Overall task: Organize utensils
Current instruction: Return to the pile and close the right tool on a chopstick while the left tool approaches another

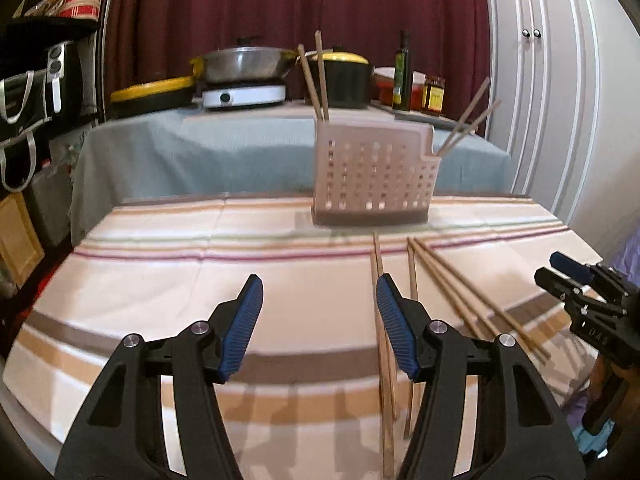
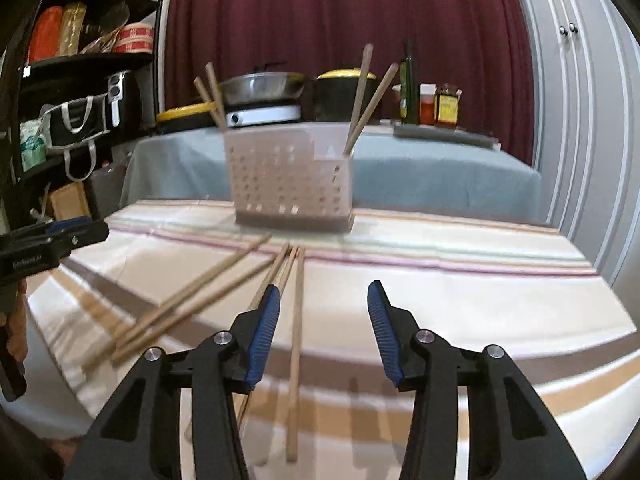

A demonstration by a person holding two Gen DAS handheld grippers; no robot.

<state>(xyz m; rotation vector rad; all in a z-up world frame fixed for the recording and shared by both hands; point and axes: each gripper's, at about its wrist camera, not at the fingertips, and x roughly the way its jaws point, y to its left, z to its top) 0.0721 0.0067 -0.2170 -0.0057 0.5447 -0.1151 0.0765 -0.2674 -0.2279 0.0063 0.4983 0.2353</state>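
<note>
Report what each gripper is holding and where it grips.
Nothing. Left gripper and right gripper are both open and empty; the loose wooden chopsticks lie on the striped tablecloth.

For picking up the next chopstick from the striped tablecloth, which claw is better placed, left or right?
Probably the right claw: it is open, and one loose chopstick lies in its gap. The left claw, also open, has the chopsticks beside its right finger, not between.
</note>
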